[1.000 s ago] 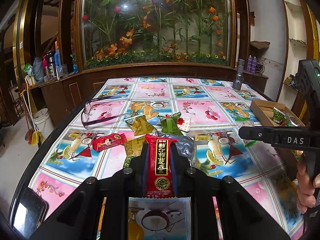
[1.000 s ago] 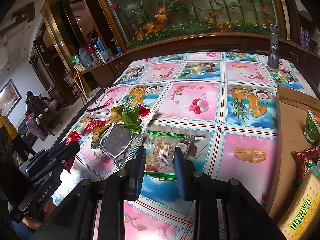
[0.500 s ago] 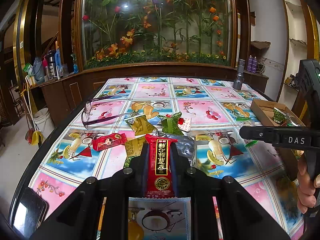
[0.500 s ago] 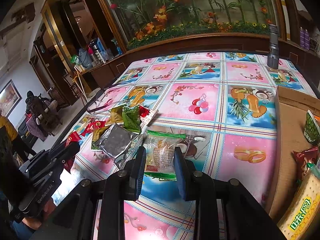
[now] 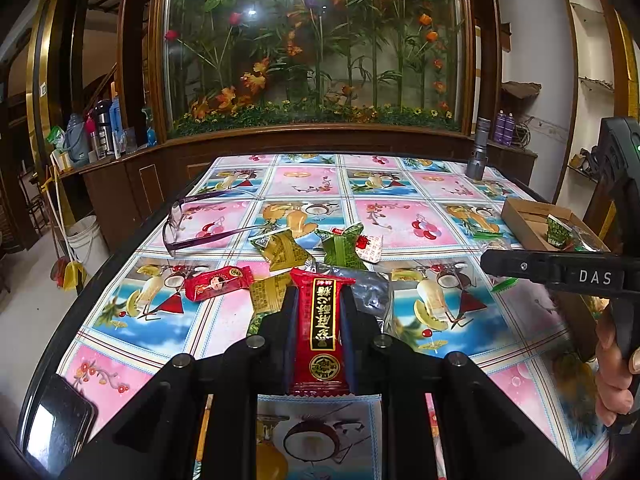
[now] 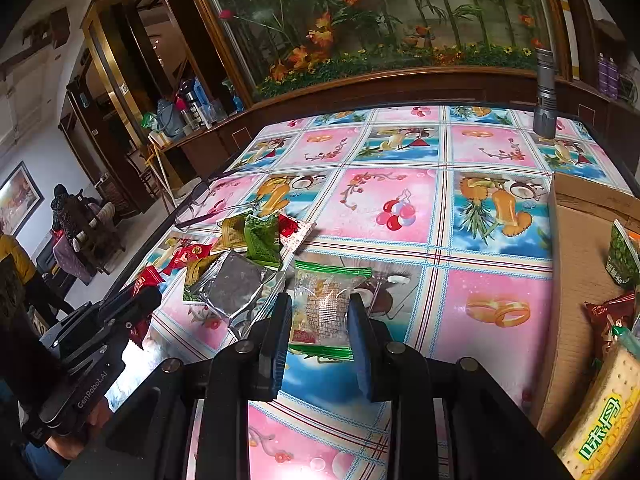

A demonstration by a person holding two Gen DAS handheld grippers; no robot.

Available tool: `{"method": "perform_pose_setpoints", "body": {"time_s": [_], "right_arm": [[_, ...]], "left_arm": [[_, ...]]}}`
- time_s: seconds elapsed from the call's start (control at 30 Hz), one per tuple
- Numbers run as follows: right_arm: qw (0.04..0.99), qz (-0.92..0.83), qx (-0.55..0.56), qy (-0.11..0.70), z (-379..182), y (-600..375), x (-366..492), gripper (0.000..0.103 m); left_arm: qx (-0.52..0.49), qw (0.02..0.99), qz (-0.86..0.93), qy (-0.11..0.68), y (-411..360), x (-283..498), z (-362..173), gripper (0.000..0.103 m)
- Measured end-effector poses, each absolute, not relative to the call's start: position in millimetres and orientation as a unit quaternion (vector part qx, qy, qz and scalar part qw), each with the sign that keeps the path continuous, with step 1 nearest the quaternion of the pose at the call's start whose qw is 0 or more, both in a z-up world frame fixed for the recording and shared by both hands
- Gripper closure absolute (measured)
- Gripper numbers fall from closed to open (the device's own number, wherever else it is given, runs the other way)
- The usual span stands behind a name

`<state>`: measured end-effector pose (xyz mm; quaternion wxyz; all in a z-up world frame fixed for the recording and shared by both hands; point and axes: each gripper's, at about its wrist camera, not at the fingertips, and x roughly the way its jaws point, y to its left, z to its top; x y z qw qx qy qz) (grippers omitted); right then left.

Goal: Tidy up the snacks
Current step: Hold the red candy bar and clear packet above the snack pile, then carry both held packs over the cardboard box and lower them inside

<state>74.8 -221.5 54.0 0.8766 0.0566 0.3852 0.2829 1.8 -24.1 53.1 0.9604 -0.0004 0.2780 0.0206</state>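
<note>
1. The left gripper (image 5: 318,332) is matte black, with two flat fingers on angular linkage arms joined by round silver pivot pins.
2. The right gripper (image 6: 320,332) matches it; its finger pads (image 6: 362,344) look dark blue.
3. Its side reads "DAS" in white, beside a small green light.
4. The left body reads "GenRobot.AI".

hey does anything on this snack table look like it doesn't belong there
Yes: a pair of purple-framed glasses lies open beside the loose snack pile, one temple reaching toward the wrappers. A grey flashlight stands upright at the table's far edge. Neither is a snack.
</note>
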Motion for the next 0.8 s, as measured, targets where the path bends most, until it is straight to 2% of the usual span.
{"method": "perform_pose_setpoints", "body": {"time_s": [0.8], "right_arm": [[0.882,0.277,0.065,0.376,61.2,-226.9,75.2,0.073]], "left_arm": [[-0.010,0.964,0.007,0.266,-25.0,-1.7,56.6,0.085]]}}
